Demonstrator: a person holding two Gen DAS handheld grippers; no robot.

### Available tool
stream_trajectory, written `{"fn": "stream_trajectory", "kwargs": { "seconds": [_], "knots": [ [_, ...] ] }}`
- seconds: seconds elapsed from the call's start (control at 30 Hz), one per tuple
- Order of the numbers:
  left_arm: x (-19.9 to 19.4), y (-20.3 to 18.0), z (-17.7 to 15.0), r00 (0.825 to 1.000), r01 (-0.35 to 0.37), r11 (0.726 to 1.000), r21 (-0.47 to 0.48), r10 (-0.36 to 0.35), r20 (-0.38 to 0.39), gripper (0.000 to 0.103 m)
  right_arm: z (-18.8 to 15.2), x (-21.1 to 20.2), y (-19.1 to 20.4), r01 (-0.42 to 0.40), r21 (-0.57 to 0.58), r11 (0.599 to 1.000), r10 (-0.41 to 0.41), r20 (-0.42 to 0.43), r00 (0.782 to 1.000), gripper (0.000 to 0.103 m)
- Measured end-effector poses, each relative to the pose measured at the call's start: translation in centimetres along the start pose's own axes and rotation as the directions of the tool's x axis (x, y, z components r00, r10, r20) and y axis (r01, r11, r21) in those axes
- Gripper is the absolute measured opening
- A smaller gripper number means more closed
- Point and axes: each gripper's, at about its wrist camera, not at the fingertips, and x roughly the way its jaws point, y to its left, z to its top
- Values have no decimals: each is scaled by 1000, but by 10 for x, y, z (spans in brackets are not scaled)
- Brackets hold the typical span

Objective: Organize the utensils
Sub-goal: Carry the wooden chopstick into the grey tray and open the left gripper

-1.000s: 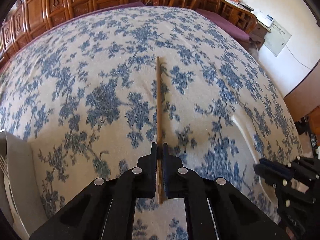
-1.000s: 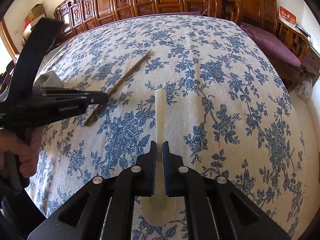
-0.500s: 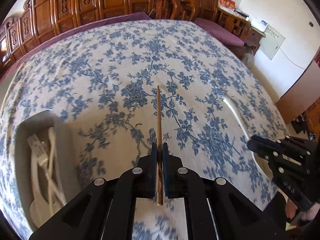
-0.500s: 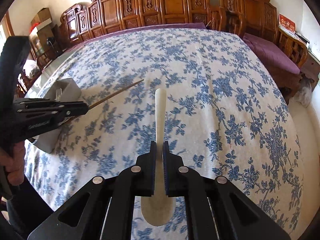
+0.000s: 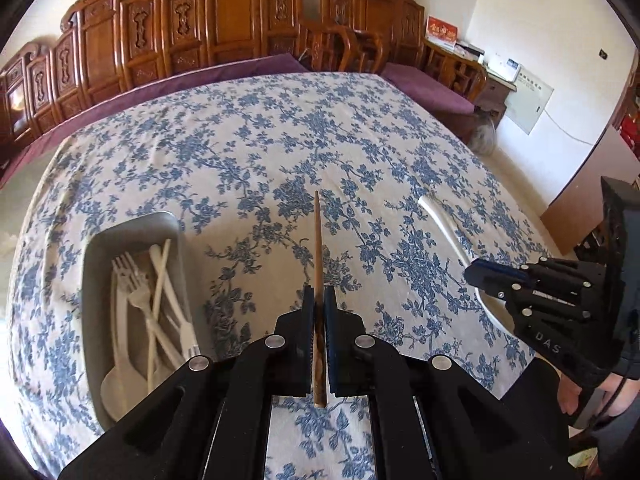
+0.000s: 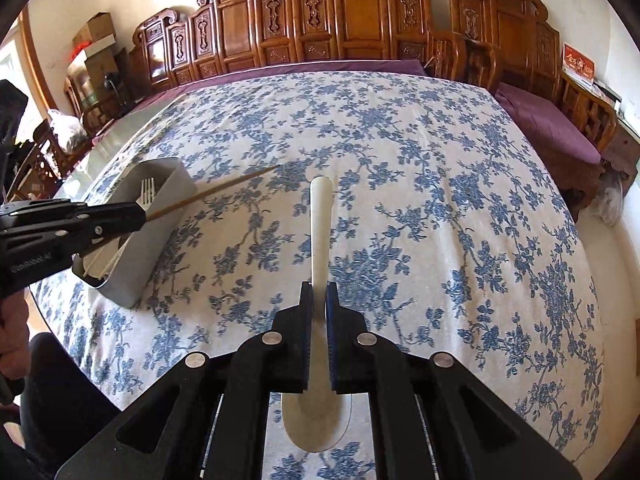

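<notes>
The left gripper point(image 5: 319, 300) pinches 1 brown chopstick point(image 5: 317, 240) above the floral tablecloth point(image 5: 248, 152), beside the grey tray point(image 5: 94, 252) of white forks and spoons, while the right gripper point(image 6: 319, 296) clamps a white spoon point(image 6: 320, 220) by its handle, also above the cloth

Background: blue-floral tablecloth point(image 5: 248, 148) over the worktop, carved wooden bench backs point(image 6: 360, 20) along the far wall, purple cushions point(image 6: 548, 124), cardboard boxes point(image 6: 94, 32) far left, white wall panel point(image 5: 532, 104), red card point(image 5: 441, 34).
</notes>
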Motion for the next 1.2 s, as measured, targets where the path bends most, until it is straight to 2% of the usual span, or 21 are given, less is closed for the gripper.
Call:
{"fn": "stream_trajectory", "kwargs": {
  "seconds": [0.73, 1.2],
  "knots": [
    [-83, 65, -23, 991, -55, 996, -73, 63, 117, 4, 27, -3, 71, -94, -96, 991, 98, 35, 995, 8],
    [-69, 113, -43, 989, -116, 982, -149, 128, 73, 4, 31, 5, 98, -124, -135, 983, 128, 19, 992, 8]
  ]
}}
